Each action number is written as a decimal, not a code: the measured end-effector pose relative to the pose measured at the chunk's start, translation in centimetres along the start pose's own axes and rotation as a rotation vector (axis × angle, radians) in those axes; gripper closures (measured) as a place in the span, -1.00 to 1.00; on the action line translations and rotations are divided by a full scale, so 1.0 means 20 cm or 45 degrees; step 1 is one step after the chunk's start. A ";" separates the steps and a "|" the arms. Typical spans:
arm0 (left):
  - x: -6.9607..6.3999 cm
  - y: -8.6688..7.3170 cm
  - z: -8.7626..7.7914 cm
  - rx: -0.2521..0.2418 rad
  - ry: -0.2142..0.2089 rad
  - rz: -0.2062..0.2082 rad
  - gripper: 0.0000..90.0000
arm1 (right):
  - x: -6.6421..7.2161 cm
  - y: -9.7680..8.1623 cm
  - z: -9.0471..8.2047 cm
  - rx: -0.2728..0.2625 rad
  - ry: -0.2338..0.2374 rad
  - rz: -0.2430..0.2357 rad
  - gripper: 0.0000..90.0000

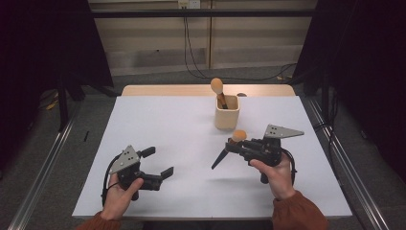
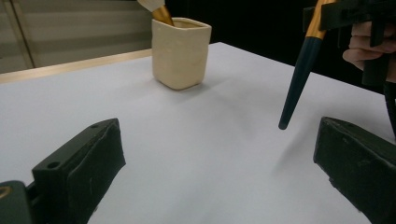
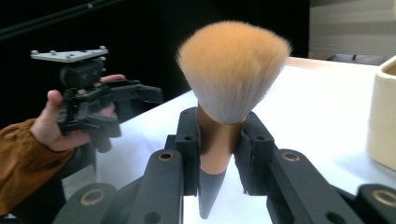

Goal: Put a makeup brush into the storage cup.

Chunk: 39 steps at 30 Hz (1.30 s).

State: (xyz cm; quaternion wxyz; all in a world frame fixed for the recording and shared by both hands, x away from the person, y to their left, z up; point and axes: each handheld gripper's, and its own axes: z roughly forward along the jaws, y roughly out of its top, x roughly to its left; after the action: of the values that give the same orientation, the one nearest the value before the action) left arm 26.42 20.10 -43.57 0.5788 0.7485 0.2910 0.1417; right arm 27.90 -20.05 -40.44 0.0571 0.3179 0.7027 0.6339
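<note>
Pinching a brush (image 1: 229, 146) by its gold ferrule, the right tool (image 1: 238, 144) holds it above the tabletop (image 1: 172, 124), near the cup (image 1: 226, 113) that holds another brush (image 1: 218, 91). The left tool (image 1: 158, 163) stands spread, holding nothing.

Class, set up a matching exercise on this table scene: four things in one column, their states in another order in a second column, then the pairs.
1. left gripper
2. right gripper
3. cream square ceramic cup
4. black-handled makeup brush with orange bristles

A. stands on the white table and holds another brush
B. jaws open, nothing between
C. clamped at its gold collar
D. shut on a brush

Pairs: 1-B, 2-D, 3-A, 4-C
</note>
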 end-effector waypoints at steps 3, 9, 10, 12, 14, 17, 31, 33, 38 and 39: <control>0.00 -0.02 -0.03 0.006 0.041 -0.007 -0.96 | -0.01 0.02 -0.01 0.002 -0.016 -0.010 0.62; 0.05 -0.08 -0.10 -0.012 0.122 -0.050 -0.96 | -0.03 0.05 -0.02 0.017 -0.044 -0.051 0.62; 0.05 -0.09 -0.10 -0.006 0.125 -0.050 -0.96 | -0.03 0.05 -0.03 0.023 -0.056 -0.059 0.62; 0.06 -0.09 -0.12 -0.014 0.136 -0.055 -0.96 | -0.05 0.06 -0.03 0.027 -0.073 -0.070 0.62; 0.07 -0.10 -0.13 -0.024 0.166 -0.072 -0.96 | -0.06 0.07 -0.03 0.030 -0.092 -0.080 0.62; 0.07 -0.11 -0.14 -0.047 0.176 -0.082 -0.94 | -0.07 0.10 -0.03 0.034 -0.108 -0.087 0.62; 0.06 -0.13 -0.14 -0.071 0.196 -0.074 -0.93 | -0.15 0.23 -0.07 -0.022 -0.202 -0.121 0.62; 0.05 -0.13 -0.14 -0.072 0.197 -0.065 -0.93 | -0.16 0.26 -0.07 -0.024 -0.209 -0.128 0.62; 0.04 -0.13 -0.14 -0.065 0.192 -0.044 -0.93 | -0.19 0.33 -0.08 -0.029 -0.240 -0.143 0.62; 0.05 -0.13 -0.14 -0.062 0.191 -0.043 -0.93 | -0.19 0.34 -0.08 -0.031 -0.246 -0.145 0.62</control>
State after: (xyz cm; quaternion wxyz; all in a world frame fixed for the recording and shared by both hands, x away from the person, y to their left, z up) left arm 24.89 23.28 -45.31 0.5759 0.7163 0.3427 0.1946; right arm 32.75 -23.39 -35.14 0.1644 0.3363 0.7032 0.6045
